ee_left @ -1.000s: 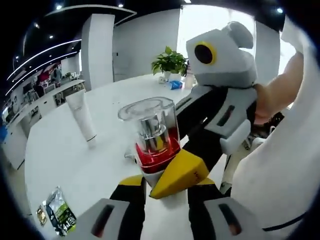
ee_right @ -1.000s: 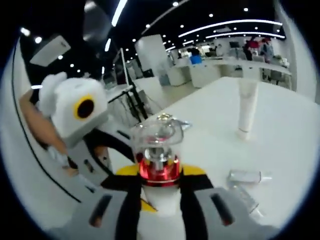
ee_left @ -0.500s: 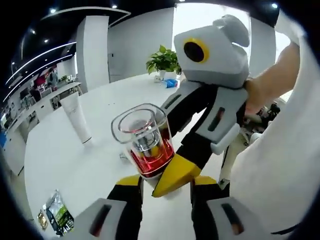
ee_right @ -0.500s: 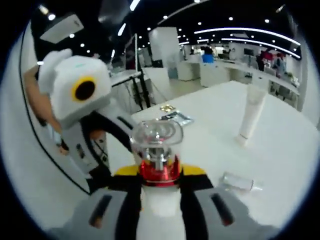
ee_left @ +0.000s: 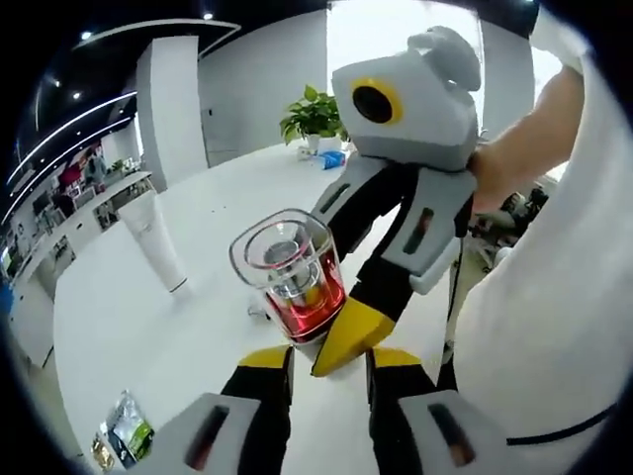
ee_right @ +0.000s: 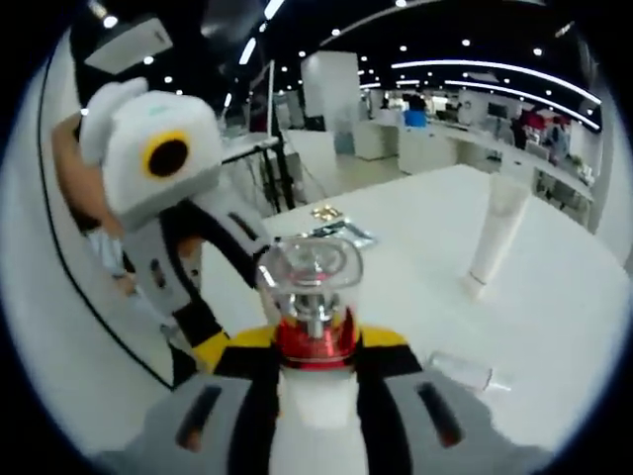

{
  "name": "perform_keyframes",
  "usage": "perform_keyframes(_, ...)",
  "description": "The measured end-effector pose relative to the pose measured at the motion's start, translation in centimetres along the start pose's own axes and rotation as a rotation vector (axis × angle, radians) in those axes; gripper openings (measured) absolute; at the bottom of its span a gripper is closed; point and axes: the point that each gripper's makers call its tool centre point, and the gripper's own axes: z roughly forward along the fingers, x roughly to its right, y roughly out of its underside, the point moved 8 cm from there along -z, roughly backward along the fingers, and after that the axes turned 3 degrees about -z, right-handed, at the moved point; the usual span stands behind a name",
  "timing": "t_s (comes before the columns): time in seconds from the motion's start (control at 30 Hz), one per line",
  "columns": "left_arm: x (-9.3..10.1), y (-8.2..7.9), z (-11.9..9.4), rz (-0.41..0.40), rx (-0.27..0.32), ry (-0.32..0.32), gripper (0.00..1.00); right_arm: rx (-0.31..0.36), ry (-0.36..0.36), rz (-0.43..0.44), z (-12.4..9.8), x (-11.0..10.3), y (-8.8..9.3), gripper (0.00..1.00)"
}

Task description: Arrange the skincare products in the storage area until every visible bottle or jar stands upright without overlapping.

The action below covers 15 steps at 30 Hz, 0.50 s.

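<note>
Right gripper (ee_right: 315, 371) clamps the red-collared pump bottle (ee_right: 313, 297), its base hidden; left gripper (ee_left: 318, 368) jaws look parted, grip unclear.

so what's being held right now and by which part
The right gripper holds a pump bottle with a red collar and clear cap by its white body, just below the collar. The left gripper sits at the bottle's base; its grip cannot be told.

Left gripper (ee_left: 318, 368): grey housings with dark slots, black jaws with yellow tips. Right gripper (ee_right: 314, 348): identical grey, black and yellow build. Operator's garment (ee_left: 554, 297): white, short-sleeved, with a thin dark line near the hem.
</note>
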Motion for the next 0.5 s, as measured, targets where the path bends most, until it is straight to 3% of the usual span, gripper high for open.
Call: perform_keyframes(0.5, -0.3, 1.2, -0.4, -0.021, -0.025, -0.01, 0.3, -0.026, -0.011, -0.043, 0.7, -0.2, 1.3, 0.26)
